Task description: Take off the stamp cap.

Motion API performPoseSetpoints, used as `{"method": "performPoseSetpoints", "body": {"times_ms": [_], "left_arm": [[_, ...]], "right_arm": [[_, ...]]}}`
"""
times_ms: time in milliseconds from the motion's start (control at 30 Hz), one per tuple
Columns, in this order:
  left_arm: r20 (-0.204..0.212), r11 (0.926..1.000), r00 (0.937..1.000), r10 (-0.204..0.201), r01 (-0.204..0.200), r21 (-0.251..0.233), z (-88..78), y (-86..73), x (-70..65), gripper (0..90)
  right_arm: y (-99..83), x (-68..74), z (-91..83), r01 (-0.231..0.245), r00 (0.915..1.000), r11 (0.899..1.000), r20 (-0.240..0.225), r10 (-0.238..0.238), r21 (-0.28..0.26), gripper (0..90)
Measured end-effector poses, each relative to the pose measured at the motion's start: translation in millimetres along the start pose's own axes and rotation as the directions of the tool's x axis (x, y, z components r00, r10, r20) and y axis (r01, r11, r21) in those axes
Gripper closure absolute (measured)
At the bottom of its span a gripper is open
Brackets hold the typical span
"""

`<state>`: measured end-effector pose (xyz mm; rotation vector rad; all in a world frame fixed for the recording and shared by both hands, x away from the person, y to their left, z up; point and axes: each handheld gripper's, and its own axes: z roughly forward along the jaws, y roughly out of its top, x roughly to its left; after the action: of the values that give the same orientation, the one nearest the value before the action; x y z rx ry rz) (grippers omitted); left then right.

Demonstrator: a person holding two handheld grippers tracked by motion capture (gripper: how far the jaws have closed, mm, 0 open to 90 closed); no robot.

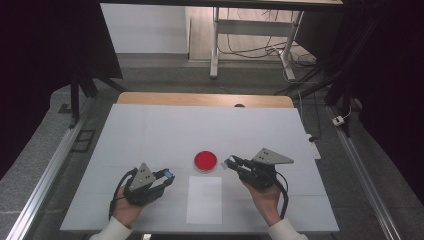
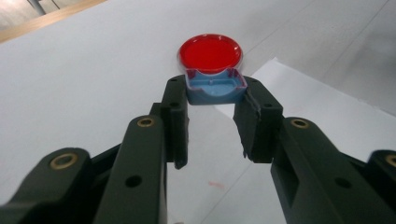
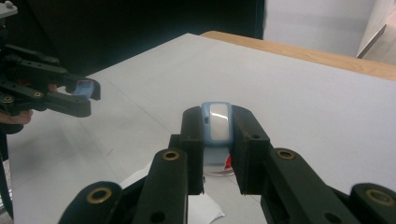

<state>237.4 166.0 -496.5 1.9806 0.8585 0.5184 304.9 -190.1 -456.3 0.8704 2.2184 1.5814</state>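
A red round dish (image 1: 206, 160) lies on the white table cover (image 1: 150, 135), between the two gripper tips. My left gripper (image 1: 169, 174) is at the dish's lower left, shut on a small blue tray-shaped piece (image 2: 215, 86), with the red dish (image 2: 210, 52) just beyond it. My right gripper (image 1: 231, 162) is close to the dish's right side, shut on a blue piece with a pale face (image 3: 217, 123). In the right gripper view a sliver of the dish (image 3: 227, 163) shows under the jaws, and the left gripper (image 3: 84, 91) is farther off at the left with its blue piece.
A white sheet of paper (image 1: 204, 199) lies near the front edge, between the hands. A wooden table edge (image 1: 200, 99) runs along the back. Metal rails flank the table, and a desk frame with cables (image 1: 250, 45) stands on the floor behind.
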Motion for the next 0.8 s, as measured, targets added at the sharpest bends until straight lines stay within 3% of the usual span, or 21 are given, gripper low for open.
{"method": "performPoseSetpoints", "body": {"times_ms": [533, 800], "left_arm": [[-0.048, 0.9977, 0.9966, -0.068, 0.068, 0.003, -32.7, -29.0, 14.3, 65.7], [-0.086, 0.9930, 0.9893, -0.118, 0.118, -0.003, -50.0, -44.7, 23.9, 65.7]], "right_arm": [[-0.2, -1.5, -1.9, 0.013, 0.9999, 1.000, 0.001, -0.013, 0.003, 75.5], [-1.3, -1.9, 0.3, 0.022, 0.9998, 1.000, -0.001, -0.022, 0.010, 75.5]]}}
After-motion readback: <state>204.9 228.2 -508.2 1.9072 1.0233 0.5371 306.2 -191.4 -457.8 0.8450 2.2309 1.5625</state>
